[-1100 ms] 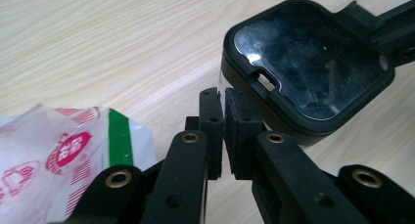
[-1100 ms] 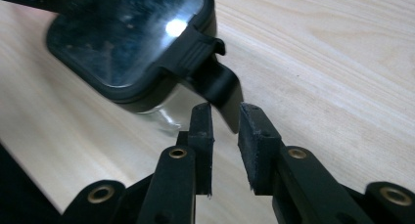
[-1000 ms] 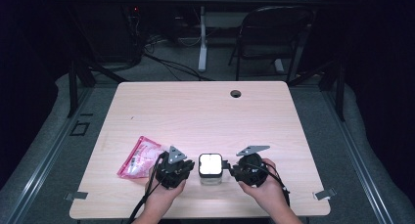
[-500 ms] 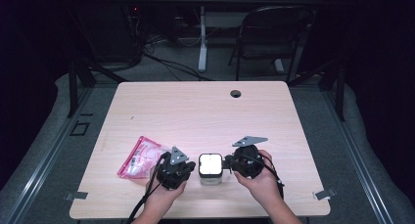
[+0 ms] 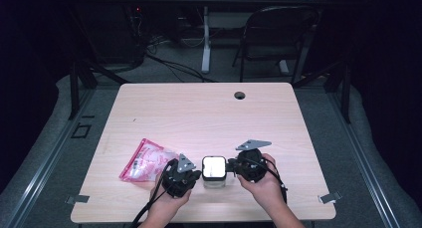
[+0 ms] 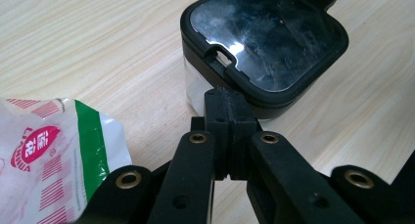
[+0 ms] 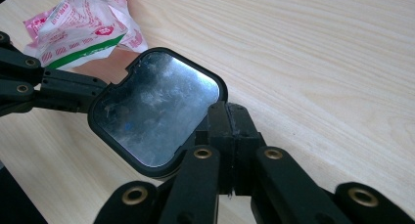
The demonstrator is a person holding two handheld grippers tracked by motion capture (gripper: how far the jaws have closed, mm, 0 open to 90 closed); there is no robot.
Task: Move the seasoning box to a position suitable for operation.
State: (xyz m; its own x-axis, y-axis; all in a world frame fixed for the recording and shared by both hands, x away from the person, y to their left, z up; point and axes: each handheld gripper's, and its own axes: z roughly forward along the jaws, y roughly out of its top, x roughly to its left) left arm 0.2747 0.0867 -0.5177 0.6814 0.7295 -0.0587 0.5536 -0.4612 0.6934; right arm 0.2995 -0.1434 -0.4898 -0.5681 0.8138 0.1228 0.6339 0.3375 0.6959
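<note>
High view counts two claws, one container and one pouch on the light wooden table (image 5: 199,113). The left claw (image 5: 195,174) and the right claw (image 5: 230,164) flank a small clear container (image 5: 214,169) with a black-rimmed lid, standing near the table's front edge. A pink and white pouch (image 5: 144,160) lies just left of the left claw.

Left gripper view shows the left claw (image 6: 226,94) clenched, jaws pressed together with nothing between, its tip at the container's (image 6: 264,43) clear wall just below the lid rim. It also shows the pouch (image 6: 49,155) with a green stripe and a red oval logo whose characters I cannot read.

Right gripper view has the right claw (image 7: 230,111) likewise clenched and empty, its tip against the lid edge (image 7: 156,111), with the left claw (image 7: 90,94) meeting the opposite side and the pouch (image 7: 83,31) beyond.
</note>
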